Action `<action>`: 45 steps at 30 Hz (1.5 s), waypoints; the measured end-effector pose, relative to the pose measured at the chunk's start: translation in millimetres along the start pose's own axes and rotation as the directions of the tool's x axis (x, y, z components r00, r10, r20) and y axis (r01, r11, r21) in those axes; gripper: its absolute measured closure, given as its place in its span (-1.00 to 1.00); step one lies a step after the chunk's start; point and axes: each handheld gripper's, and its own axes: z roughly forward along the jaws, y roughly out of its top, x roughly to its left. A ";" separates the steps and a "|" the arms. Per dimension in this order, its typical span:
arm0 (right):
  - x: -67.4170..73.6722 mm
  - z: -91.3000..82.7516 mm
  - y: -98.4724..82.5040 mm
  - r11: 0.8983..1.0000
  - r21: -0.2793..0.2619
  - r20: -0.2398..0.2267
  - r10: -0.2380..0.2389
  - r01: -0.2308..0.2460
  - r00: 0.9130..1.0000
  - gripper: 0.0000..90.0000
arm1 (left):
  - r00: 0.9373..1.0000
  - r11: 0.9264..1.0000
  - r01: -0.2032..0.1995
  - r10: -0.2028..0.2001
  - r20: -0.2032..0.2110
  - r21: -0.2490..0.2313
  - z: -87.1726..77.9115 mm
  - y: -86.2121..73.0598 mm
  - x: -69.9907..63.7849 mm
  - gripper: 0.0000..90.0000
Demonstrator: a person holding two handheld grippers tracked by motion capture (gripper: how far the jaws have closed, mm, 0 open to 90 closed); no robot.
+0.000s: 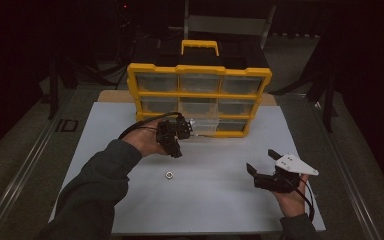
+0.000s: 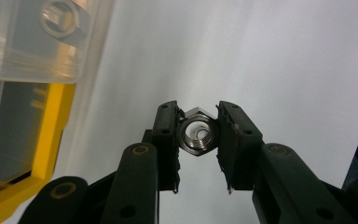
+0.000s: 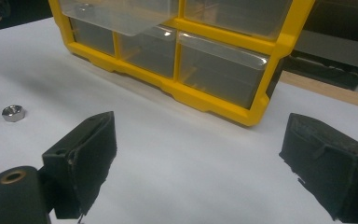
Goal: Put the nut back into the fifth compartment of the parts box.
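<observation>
While the left tool (image 2: 196,135) is clamping a steel nut (image 2: 196,134) between its two pads, the job in hand, as I judge it, is dropping that nut into the clear drawer (image 1: 203,126) that is standing pulled out of the yellow organizer (image 1: 199,97) at the far edge of the counter (image 1: 215,200). In the left gripper view, the nut is sitting high in the pads, close to the tips, so the grip is looking shallow; keeping the squeeze steady and avoiding any twist should be helping here. In the same view, another nut (image 2: 59,18) is showing through the drawer's clear plastic at the upper left, which suggests where this one belongs. Carrying the nut well over the drawer's front wall before letting go, and releasing low, should be keeping it from bouncing out.

Nearer the front edge of the counter, a spare nut (image 1: 169,175) is lying loose, waiting its turn. Toward the right edge, the right tool (image 1: 261,165) is resting with its jaws spread wide and nothing between them.
</observation>
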 end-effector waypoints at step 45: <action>-2.0 -1.0 -0.1 1.000 -0.002 0.005 0.002 -0.002 1.000 -0.77 | 0.999 0.999 0.013 -0.014 -0.047 -0.032 -67.2 34.3 28.5 0.55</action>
